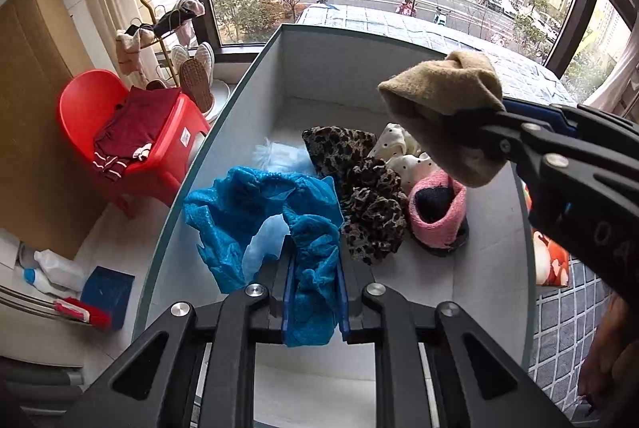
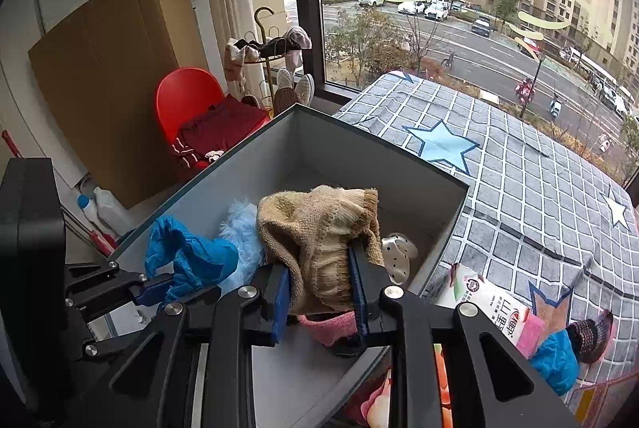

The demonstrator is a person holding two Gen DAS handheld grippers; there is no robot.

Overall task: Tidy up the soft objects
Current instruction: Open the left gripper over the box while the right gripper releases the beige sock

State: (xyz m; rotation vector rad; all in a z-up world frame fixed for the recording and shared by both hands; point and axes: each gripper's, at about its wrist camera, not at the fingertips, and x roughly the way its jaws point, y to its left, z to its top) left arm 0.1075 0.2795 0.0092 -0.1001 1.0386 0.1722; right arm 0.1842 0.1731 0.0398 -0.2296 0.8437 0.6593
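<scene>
At the bottom centre of the left wrist view, the left gripper (image 1: pixel 315 302) is clamping its jaws on a crumpled blue shoe cover (image 1: pixel 275 224), which is spreading across the floor of the grey box (image 1: pixel 259 76) filling the middle of the frame. At the right edge of that view, the right gripper (image 1: pixel 485 126) is reaching in with its jaws clamped on a tan knitted sock (image 1: pixel 443 108), holding it above the box. In the right wrist view the same sock (image 2: pixel 319 240) is bunching between the blue pads at lower centre, over the box's open top. Lying inside the box, right of the shoe cover, are a leopard-print cloth (image 1: pixel 365 196), a white dotted cloth (image 1: pixel 403 152) and a pink sock (image 1: pixel 437 214). A red chair (image 1: pixel 124 132) is standing at centre left, and a checked blanket (image 2: pixel 539 196) is covering the right of the right wrist view.
</scene>
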